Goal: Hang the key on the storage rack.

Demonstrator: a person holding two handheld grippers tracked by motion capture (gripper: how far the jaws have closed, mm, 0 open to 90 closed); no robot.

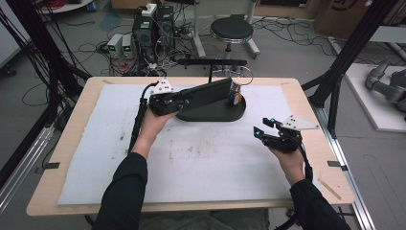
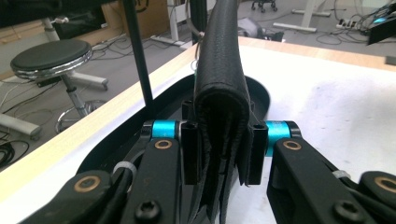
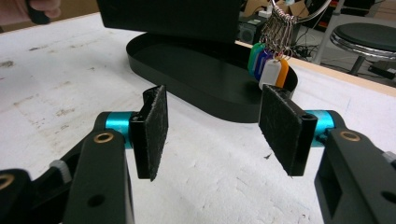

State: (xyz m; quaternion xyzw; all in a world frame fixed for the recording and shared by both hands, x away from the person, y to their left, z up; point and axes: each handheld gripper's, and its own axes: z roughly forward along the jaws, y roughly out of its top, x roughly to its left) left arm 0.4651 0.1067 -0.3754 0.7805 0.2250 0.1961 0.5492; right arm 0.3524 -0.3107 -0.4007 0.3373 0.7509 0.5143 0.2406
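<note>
Two grippers work here: the left gripper has its fingers clenched on a black wallet, held over the black tray. Placing seems underway; next it must lower and let go. Tagged keys hang over the tray's end. Right gripper waits released above the surface.

Grained matt black leather wallet above smooth matt black tray; beside it glossy plastic key tags on metal ring.
</note>
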